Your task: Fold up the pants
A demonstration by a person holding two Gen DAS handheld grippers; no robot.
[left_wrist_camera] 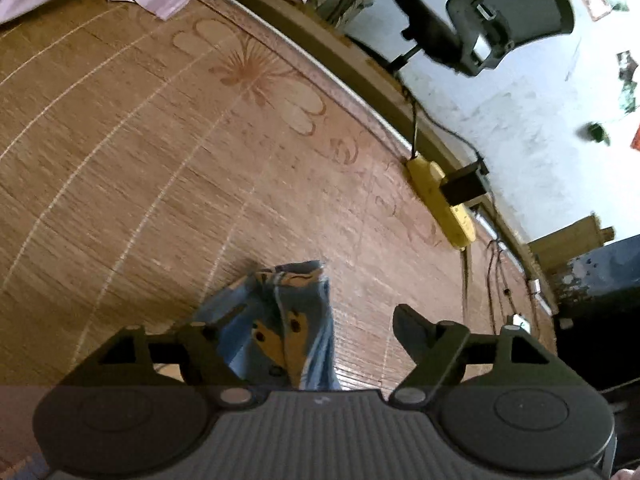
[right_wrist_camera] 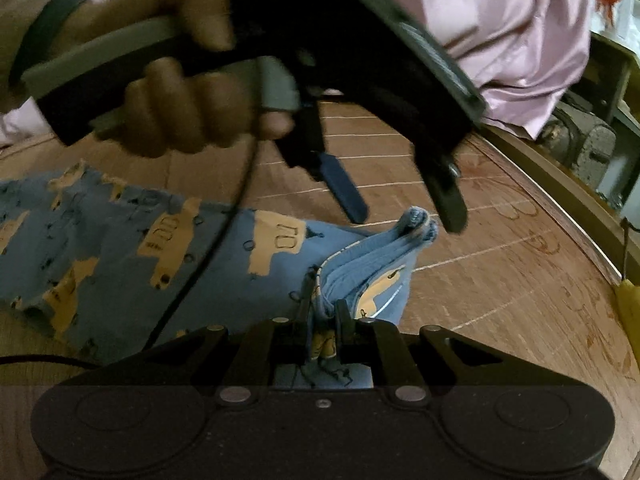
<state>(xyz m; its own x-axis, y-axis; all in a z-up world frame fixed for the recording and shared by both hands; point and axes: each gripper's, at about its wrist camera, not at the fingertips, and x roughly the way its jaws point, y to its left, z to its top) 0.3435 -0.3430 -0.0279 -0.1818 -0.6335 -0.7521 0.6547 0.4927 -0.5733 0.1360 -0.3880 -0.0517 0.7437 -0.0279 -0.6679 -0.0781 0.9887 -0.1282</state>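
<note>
Blue pants (right_wrist_camera: 224, 256) with orange car prints lie on a woven mat (right_wrist_camera: 500, 288), stretching left. My right gripper (right_wrist_camera: 324, 308) is shut on a bunched edge of the pants near their right end. My left gripper (right_wrist_camera: 404, 216) hangs open just above the pants' cuff end (right_wrist_camera: 420, 220), its fingers apart and not touching the cloth. In the left wrist view the left gripper (left_wrist_camera: 312, 320) is open, with the pants' end (left_wrist_camera: 288, 312) lying between its fingers.
A person in pink clothing (right_wrist_camera: 520, 32) sits behind the mat. A yellow power strip (left_wrist_camera: 444, 204) with cables lies at the mat's edge. A grey chair (left_wrist_camera: 508, 12) stands on the pale floor beyond. A hand (right_wrist_camera: 180, 92) holds the left gripper's handle.
</note>
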